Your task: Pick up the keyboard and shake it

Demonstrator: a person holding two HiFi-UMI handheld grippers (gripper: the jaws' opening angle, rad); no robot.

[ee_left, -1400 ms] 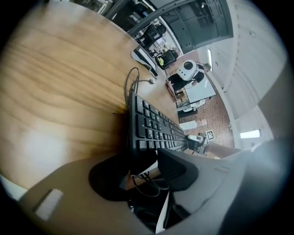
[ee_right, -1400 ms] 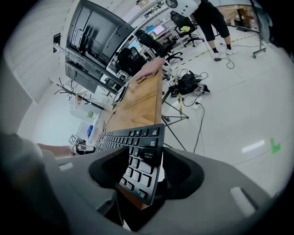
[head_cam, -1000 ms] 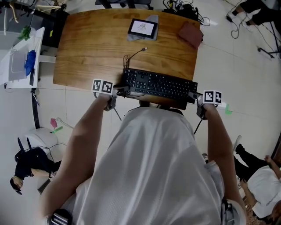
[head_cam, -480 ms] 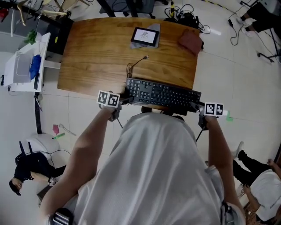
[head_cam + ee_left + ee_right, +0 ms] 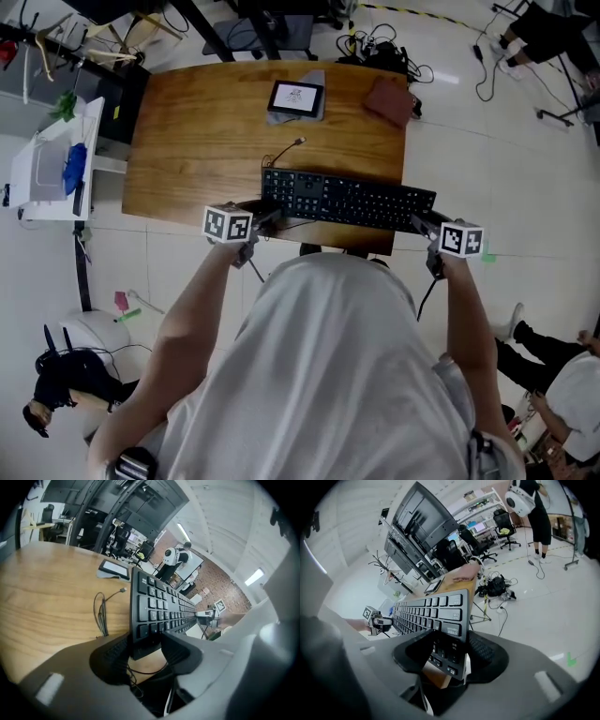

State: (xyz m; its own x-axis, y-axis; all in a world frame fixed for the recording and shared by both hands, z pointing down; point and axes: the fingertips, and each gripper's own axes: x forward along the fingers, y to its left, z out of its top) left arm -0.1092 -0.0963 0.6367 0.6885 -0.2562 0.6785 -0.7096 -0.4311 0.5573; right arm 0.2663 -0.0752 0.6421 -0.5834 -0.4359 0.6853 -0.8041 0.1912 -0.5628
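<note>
A black keyboard (image 5: 347,199) hangs lifted over the near edge of the wooden table (image 5: 206,141), held at both ends. My left gripper (image 5: 267,217) is shut on its left end. In the left gripper view the jaws (image 5: 145,651) clamp the keyboard (image 5: 159,609) edge-on. My right gripper (image 5: 419,223) is shut on the right end, and in the right gripper view the jaws (image 5: 450,653) pinch the keyboard (image 5: 431,611) by its corner keys. Its thin cable (image 5: 286,150) trails loose on the tabletop.
A tablet (image 5: 295,97) and a brown pouch (image 5: 389,100) lie at the table's far side. A white cart (image 5: 47,150) stands left of the table. Tangled cables (image 5: 384,42) lie on the floor beyond it. People sit on the floor at the lower left (image 5: 56,384) and lower right (image 5: 562,384).
Both grippers keep their hold on the keyboard. It has levelled out and sits slightly lower in the head view, whose framing has also shifted.
</note>
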